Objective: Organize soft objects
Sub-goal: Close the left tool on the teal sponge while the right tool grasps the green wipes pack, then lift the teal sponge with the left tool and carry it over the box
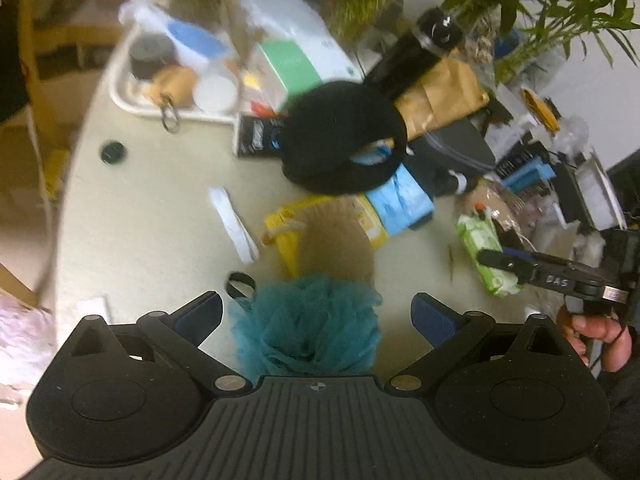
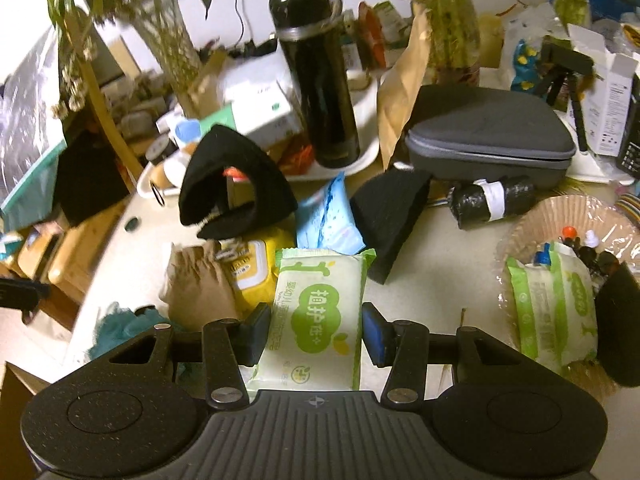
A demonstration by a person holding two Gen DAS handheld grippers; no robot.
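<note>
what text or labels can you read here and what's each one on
"植护": green wipes pack between the right gripper pads.
"DAS", roughly: that gripper's side, left wrist view.
Unreadable: yellow wipes pack, white boxes, second green pack in the basket.

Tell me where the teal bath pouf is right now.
In the left wrist view the teal bath pouf sits on the table's near edge, between the open left gripper fingers, just in front of the brown paper bag.
</note>
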